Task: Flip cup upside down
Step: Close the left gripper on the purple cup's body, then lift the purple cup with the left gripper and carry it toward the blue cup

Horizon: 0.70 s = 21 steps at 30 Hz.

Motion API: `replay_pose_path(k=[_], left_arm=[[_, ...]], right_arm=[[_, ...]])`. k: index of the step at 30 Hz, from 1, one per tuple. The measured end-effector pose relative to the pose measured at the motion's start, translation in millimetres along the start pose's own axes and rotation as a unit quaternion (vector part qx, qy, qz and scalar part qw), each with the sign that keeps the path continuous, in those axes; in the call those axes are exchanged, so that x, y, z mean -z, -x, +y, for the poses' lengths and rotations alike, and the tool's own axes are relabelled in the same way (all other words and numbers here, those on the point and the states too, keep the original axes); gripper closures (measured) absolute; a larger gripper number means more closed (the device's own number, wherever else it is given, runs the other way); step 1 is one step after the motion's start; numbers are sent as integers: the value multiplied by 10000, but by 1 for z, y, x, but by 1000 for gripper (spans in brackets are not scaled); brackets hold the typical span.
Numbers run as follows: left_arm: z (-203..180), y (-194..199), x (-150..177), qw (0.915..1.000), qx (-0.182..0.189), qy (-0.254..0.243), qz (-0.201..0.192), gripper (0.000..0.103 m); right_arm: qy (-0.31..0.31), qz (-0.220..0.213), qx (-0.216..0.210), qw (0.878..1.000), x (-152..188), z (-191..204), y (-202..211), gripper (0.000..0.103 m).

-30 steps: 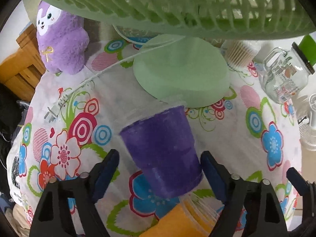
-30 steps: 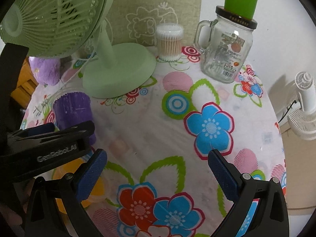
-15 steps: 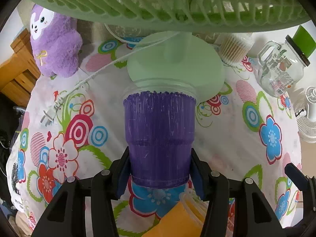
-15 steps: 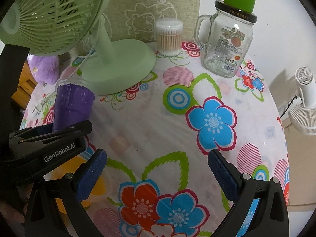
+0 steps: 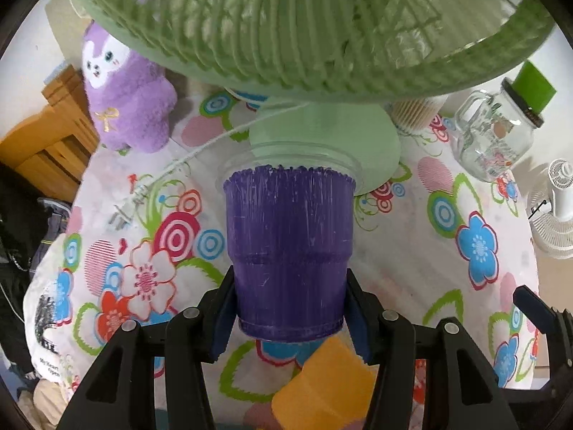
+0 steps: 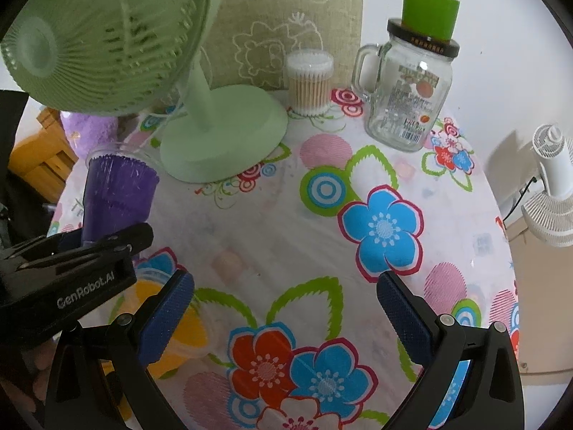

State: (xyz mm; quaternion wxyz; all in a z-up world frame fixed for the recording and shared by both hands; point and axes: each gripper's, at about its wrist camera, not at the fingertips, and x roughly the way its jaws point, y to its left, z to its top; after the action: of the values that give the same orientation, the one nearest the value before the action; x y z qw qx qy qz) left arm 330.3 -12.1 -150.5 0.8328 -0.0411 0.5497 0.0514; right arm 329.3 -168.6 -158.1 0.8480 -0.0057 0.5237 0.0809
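Note:
A purple plastic cup (image 5: 288, 254) with a clear rim is upright, mouth up, held off the table. My left gripper (image 5: 288, 317) is shut on its lower part, both blue pads against its sides. The cup also shows at the left of the right wrist view (image 6: 116, 197), with the left gripper's black body (image 6: 71, 268) below it. My right gripper (image 6: 283, 317) is open and empty above the flowered tablecloth (image 6: 358, 215).
An orange cup (image 5: 324, 387) lies on the table below the purple one. A green desk fan (image 6: 143, 71) stands close behind. A glass jar with a green lid (image 6: 412, 82), a cotton-swab tub (image 6: 309, 82) and a purple plush toy (image 5: 125, 89) stand further back.
My left gripper closed on the purple cup and lifted it off the table. The cup went from tilted to upright in the grip. The right gripper stayed open and nearly still.

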Motion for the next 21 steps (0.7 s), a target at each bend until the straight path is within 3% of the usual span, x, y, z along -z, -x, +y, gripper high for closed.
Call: replay_pose_path(k=[10, 21], left_arm=[[2, 60, 20, 9994, -85, 211, -277, 47], [-8, 121, 72, 9979, -274, 183, -554, 47]], right_arm=[[138, -303, -140, 9993, 6, 9, 50, 0], [277, -559, -293, 9976, 48, 8, 111, 0]])
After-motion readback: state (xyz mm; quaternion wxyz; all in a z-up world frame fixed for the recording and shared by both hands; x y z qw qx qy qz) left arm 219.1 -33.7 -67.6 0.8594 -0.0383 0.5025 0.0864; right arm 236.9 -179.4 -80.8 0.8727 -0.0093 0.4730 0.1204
